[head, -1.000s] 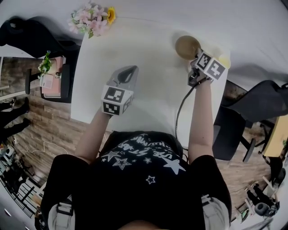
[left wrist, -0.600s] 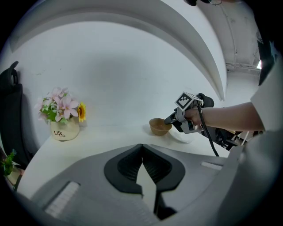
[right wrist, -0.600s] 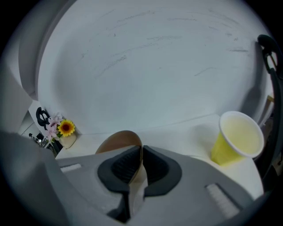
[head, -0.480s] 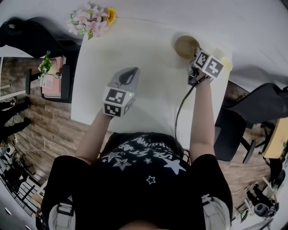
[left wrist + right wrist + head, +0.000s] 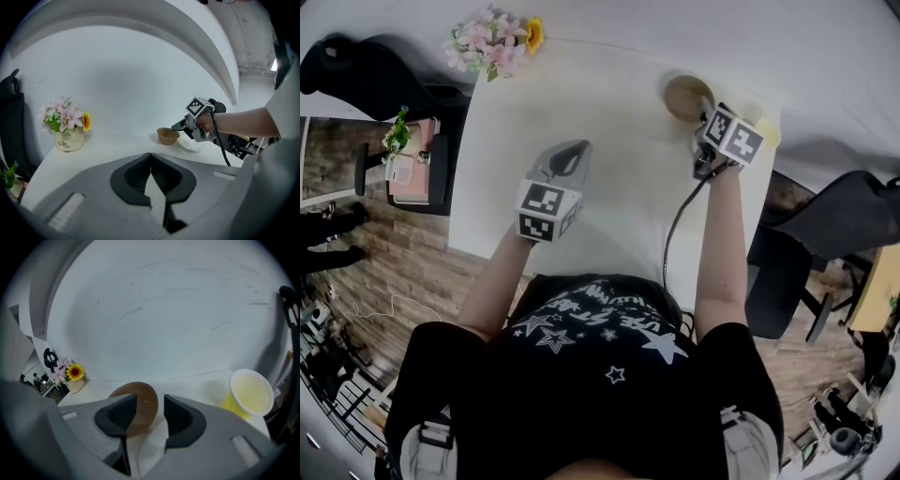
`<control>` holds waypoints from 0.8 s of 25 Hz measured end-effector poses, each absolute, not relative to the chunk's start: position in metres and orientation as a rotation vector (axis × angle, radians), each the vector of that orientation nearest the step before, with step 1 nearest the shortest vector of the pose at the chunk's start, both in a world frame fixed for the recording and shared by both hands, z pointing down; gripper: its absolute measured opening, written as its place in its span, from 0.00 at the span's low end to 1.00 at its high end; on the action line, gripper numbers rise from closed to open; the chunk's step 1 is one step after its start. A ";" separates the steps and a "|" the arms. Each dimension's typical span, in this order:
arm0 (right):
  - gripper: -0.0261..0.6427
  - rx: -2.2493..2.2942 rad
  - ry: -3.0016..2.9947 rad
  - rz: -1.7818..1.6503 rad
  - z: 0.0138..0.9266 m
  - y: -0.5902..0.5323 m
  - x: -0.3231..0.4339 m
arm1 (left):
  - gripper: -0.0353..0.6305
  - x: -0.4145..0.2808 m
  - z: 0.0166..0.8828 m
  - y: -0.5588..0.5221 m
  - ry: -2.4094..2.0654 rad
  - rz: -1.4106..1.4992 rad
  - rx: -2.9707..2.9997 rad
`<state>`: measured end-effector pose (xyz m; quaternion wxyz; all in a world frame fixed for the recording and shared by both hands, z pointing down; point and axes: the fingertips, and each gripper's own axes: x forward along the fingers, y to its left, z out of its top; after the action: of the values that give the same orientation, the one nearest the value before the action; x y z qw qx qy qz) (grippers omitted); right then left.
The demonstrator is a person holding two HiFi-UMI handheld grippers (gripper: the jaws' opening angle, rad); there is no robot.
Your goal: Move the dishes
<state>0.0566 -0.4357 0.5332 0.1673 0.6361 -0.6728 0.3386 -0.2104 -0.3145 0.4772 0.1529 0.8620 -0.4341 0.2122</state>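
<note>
A brown bowl (image 5: 689, 97) (image 5: 168, 136) (image 5: 138, 408) stands near the far right of the white table (image 5: 581, 112). My right gripper (image 5: 703, 112) (image 5: 180, 125) (image 5: 150, 401) is at the bowl's near rim. Its jaws have just been opening and now stand apart, with the rim between them. A white shallow dish (image 5: 191, 144) (image 5: 151, 446) lies under this gripper, beside the bowl. My left gripper (image 5: 567, 155) (image 5: 150, 157) hangs over the middle of the table, shut, with nothing in it.
A yellow cup (image 5: 251, 394) (image 5: 771, 134) stands to the right of the bowl near the table's right edge. A vase of flowers (image 5: 492, 42) (image 5: 68, 133) sits at the far left corner. A black cable (image 5: 675, 225) trails from the right gripper across the table.
The right gripper's marker cube has tilted a little. Both hands and the bowl are where they were.
</note>
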 end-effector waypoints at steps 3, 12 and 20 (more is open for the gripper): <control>0.32 1.811 -1.930 0.936 0.524 -0.428 0.057 | 0.07 -0.209 0.472 -0.310 -1.254 0.600 2.480; 0.32 1.806 -2.026 0.816 0.478 -0.399 0.057 | 0.07 -0.204 0.448 -0.288 -1.302 0.552 2.509; 0.29 1.700 -2.139 0.720 0.451 -0.360 0.055 | 0.07 -0.183 0.431 -0.256 -1.329 0.522 2.534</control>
<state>0.0551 -0.3603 0.4506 0.1572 0.5941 -0.7476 0.2517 -0.1827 -0.2559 0.4305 0.1164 0.8653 -0.4538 0.1783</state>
